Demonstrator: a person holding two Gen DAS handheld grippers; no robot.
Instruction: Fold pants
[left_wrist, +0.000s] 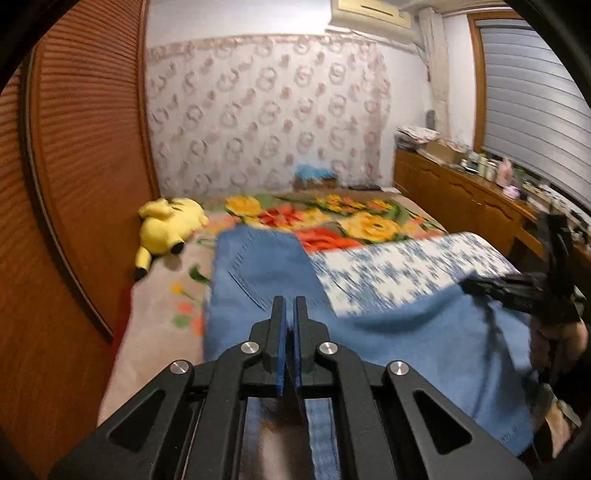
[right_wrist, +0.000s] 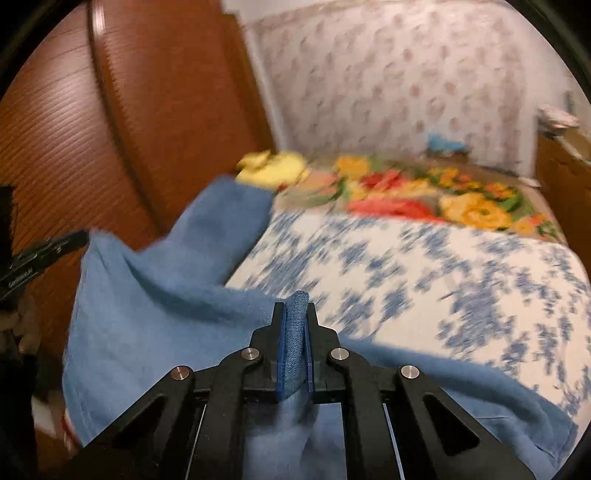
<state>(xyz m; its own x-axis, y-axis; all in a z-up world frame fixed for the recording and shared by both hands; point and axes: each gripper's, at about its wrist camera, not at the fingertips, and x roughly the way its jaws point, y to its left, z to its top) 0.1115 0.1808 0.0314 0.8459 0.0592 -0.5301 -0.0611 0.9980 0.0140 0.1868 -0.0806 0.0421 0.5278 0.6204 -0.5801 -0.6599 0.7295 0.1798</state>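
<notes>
The blue denim pants (left_wrist: 266, 269) hang lifted over the near end of the bed, stretched between both grippers. My left gripper (left_wrist: 290, 301) is shut on a denim edge that drops between its fingers. My right gripper (right_wrist: 295, 306) is shut on a bunched fold of the pants (right_wrist: 159, 314). In the left wrist view the right gripper (left_wrist: 469, 286) holds the cloth at the far right. In the right wrist view the left gripper (right_wrist: 83, 236) holds it at the far left. Both views are motion-blurred.
The bed carries a blue-and-white patterned cloth (left_wrist: 399, 269) and a flowered blanket (left_wrist: 332, 218). A yellow plush toy (left_wrist: 166, 229) lies by the wooden louvred wardrobe (left_wrist: 74, 166) on the left. A cluttered wooden cabinet (left_wrist: 461, 192) runs along the right.
</notes>
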